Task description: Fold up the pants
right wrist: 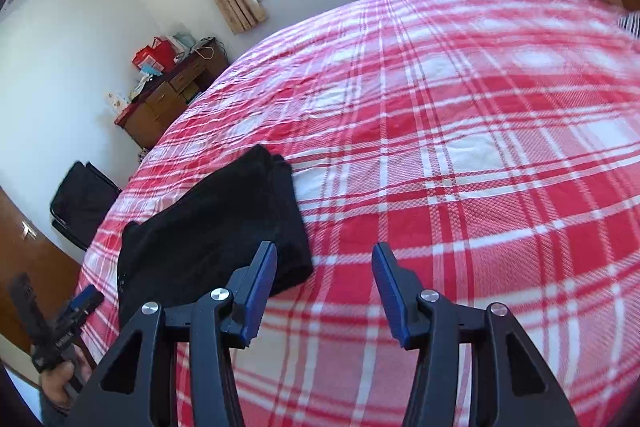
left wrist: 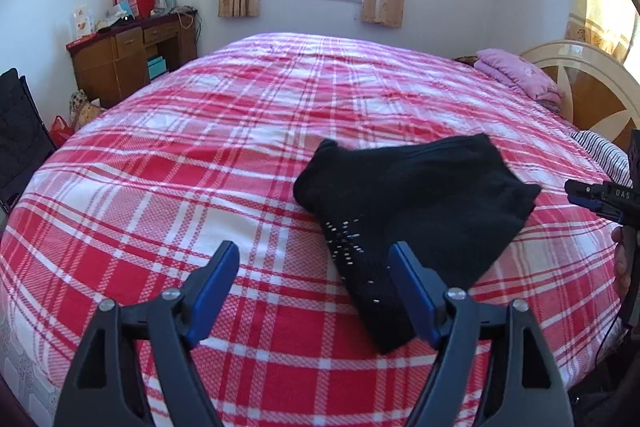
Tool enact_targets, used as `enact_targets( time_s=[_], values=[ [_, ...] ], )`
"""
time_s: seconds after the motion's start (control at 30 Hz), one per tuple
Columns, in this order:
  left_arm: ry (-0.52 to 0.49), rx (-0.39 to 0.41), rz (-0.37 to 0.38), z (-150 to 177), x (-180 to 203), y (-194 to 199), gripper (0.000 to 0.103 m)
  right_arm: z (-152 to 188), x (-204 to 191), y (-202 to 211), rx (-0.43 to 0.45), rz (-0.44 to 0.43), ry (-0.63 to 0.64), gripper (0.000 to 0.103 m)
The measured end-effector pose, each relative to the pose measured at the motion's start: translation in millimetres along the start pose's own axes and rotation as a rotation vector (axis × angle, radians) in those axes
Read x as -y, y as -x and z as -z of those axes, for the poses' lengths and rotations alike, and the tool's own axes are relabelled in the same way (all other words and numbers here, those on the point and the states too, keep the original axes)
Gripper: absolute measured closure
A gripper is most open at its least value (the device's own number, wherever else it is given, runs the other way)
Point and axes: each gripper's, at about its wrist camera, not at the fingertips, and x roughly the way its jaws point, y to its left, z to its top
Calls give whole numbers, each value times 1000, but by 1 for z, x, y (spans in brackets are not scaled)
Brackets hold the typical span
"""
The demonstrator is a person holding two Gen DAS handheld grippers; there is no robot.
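Left wrist view gives us the black pants point(left wrist: 412, 211) folded on the plaid bed point(left wrist: 200, 155), silver dots showing; our left gripper point(left wrist: 314, 263) gapes empty. Only right wrist view shows our right gripper point(right wrist: 324, 267) spread, holding nothing.

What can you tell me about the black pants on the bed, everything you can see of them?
The black pants look like soft, matte knit fabric, folded into a compact, slightly uneven bundle with layered edges showing at one end. Small pale specks dot one part. They lie flat on the red and white plaid bedspread, near its front edge. Neither the open left gripper nor the open right gripper touches them.
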Motion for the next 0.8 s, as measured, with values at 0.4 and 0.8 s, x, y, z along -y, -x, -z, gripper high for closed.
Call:
enact_targets(
  time_s=[0.4, 0.8],
  values=[
    [-83, 160, 64, -11, 43, 49, 1, 39, -69, 95, 169, 110, 307, 40],
    [-84, 209, 21, -11, 57, 65, 0, 36, -91, 128, 255, 112, 362, 34]
  ],
)
